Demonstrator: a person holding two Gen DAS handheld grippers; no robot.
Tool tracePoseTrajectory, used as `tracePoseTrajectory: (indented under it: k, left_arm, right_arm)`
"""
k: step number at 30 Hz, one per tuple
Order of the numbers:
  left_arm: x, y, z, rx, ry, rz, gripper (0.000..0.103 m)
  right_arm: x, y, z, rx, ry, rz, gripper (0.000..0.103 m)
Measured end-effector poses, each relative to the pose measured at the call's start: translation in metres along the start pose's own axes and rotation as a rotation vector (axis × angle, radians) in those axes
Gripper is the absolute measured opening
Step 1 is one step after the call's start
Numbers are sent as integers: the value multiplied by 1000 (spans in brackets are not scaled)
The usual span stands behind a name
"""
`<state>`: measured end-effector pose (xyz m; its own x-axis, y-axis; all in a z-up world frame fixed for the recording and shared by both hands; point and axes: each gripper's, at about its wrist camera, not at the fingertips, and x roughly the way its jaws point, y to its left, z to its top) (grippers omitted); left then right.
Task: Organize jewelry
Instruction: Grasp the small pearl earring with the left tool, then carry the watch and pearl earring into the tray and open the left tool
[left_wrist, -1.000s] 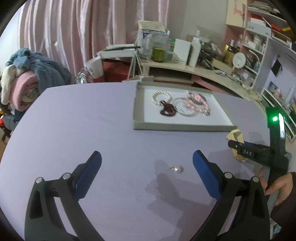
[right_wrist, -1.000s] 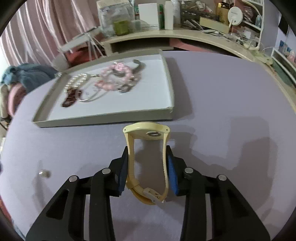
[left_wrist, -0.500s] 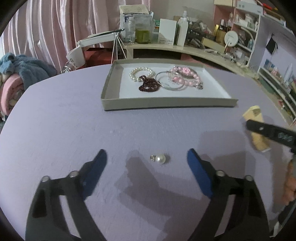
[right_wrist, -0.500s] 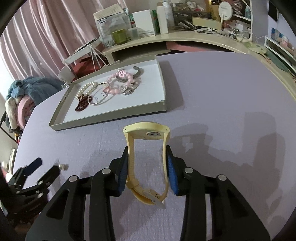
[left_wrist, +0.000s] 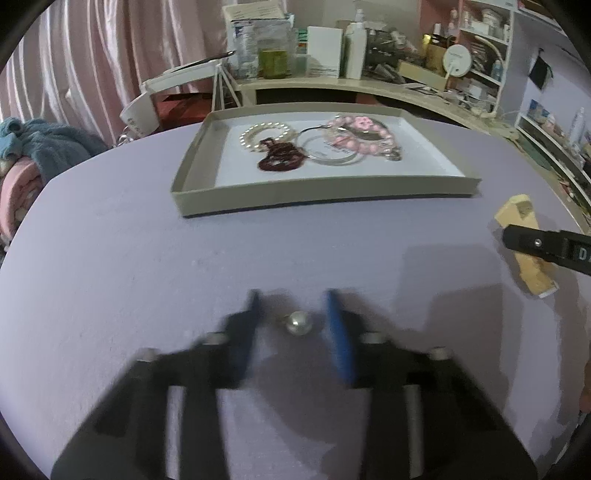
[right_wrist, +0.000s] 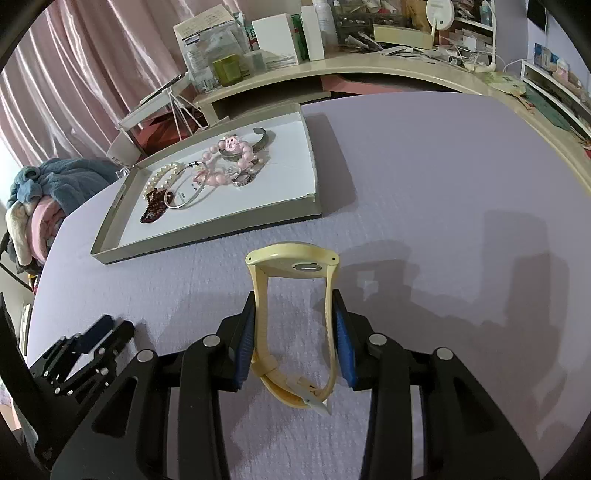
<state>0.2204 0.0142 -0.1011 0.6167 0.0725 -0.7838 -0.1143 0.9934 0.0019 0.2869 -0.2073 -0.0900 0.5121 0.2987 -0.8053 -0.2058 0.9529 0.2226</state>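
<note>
Pearl (left_wrist: 298, 322), watch (right_wrist: 293, 295), tray (left_wrist: 325, 192) of jewelry
Pearl is lying on the surface between blue fingers (left_wrist: 338, 339); yellow watch is standing clamped upright; bracelets (right_wrist: 207, 173) are resting in the tray.

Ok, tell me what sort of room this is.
Probably a bedroom or dressing room: pink curtains, a cluttered shelf of bottles and boxes, and a pile of folded blankets beside the purple table.

both grippers are black plastic; the right gripper (right_wrist: 295, 317) has blue pads (right_wrist: 244, 343) and silver round screws (right_wrist: 211, 340) behind them.
</note>
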Motion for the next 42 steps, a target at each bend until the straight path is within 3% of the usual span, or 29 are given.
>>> tracePoseTrajectory:
  k: [7,9,23,30,42]
  left_arm:
    - [-1,5,0,-20,-1,-38,18]
    - [-5,10,0,-31,-6,-43,13]
    - [-19,38,-4,-85,-25,-50,13]
    - [-32,45,-8,-111,-63,-97,13]
    - [-48,57,3,-134,-113,-96,12]
  right_arm:
    - [-3,1,0,3,-7,12,39]
    - [-4,3,1,1,-12,20,39]
    - [-3,15,2,-19,-14,50,39]
    - [-3,14,2,-17,-13,52,39]
    - [-6,21,4,-23,-31,67,39]
